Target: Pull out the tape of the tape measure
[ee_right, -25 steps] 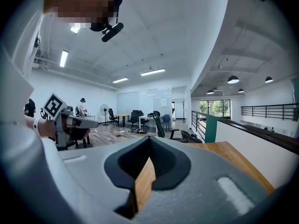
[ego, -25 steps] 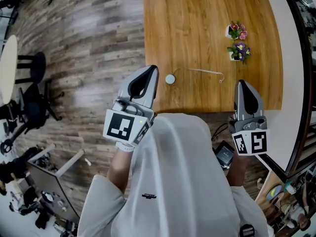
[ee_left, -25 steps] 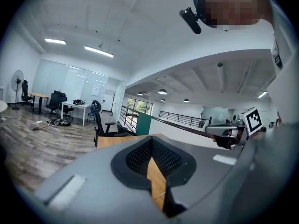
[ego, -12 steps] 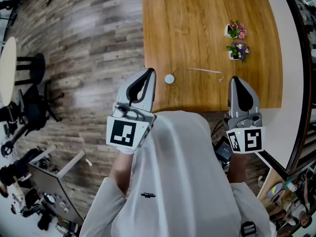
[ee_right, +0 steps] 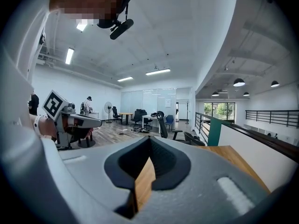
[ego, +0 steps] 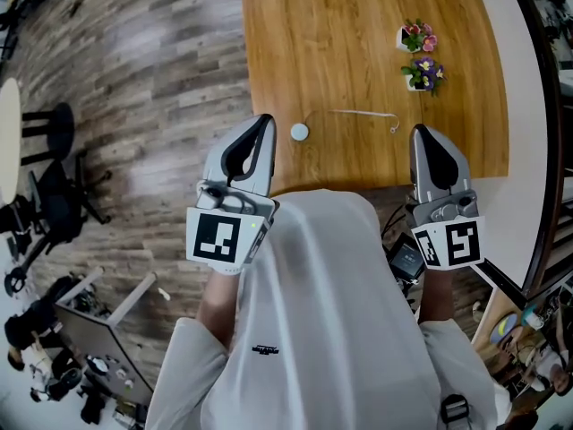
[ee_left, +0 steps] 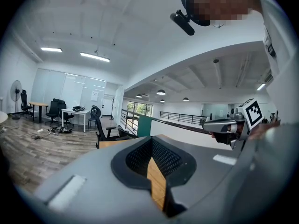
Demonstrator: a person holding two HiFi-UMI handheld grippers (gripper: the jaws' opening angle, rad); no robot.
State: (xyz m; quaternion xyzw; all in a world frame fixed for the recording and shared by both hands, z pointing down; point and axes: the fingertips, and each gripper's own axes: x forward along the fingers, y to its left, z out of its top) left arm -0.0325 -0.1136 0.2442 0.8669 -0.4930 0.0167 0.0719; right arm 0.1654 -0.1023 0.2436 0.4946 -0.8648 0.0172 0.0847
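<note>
Table: wood, with floor on its left.
Tape measure: small round white case near the table's near edge, just beside the left gripper's tip.
Tape: a thin strip lying flat to the case's right, reaching toward the right gripper.
Two flower pots: farther back, well apart from the tape.
Stool: on the floor at left.
Left gripper: jaws together, empty.
Right gripper: jaws together, empty.
Change: the table now sits further left in the head view, and both grippers remain closed.
</note>
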